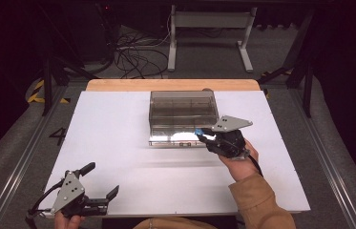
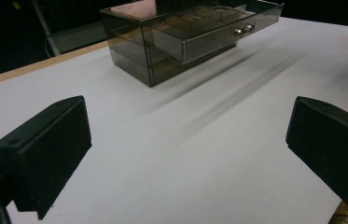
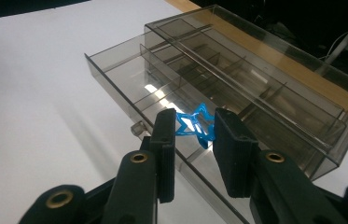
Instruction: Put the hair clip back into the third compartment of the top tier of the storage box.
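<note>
The right claw (image 3: 195, 140) pinches a blue star-shaped ring (image 3: 195, 123) over the open drawer (image 3: 129, 81), centre frame. It looks light, thin and springy, best held by its rim. The left claw (image 2: 185, 154) gapes wide, empty, above the desk (image 2: 209, 140).

Glossy, seemingly plastic drawer box (image 1: 182, 109)

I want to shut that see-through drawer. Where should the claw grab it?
By the small knob on the drawer's front wall, coming from the person's side of the table. The knob sticks out, while the smooth, wide front gives the claw nothing to pinch.
</note>
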### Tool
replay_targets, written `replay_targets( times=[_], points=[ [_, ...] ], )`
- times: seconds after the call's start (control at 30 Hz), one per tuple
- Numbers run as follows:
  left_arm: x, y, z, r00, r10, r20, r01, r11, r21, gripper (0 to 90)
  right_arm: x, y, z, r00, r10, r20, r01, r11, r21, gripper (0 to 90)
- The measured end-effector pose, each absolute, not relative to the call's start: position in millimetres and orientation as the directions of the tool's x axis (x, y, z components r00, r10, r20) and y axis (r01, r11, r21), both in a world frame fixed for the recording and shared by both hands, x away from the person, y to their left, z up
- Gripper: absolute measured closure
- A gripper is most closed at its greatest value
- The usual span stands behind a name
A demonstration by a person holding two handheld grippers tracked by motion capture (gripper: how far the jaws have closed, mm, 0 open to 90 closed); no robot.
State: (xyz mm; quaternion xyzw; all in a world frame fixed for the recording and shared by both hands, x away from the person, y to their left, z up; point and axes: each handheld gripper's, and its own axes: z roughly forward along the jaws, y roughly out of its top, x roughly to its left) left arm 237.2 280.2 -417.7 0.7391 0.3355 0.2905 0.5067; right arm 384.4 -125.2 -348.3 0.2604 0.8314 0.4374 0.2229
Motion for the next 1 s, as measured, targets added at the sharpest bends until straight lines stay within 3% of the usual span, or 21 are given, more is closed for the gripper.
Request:
replay_targets(
  times=[1.0],
  points=[
    [237,280,-418,0.607,0.79,0.089,0.202,-0.262,0.944,0.8,405,-138,-361,-0.705,0.701,-0.107,0.299,0.43,0.852,70.4]
  ],
)
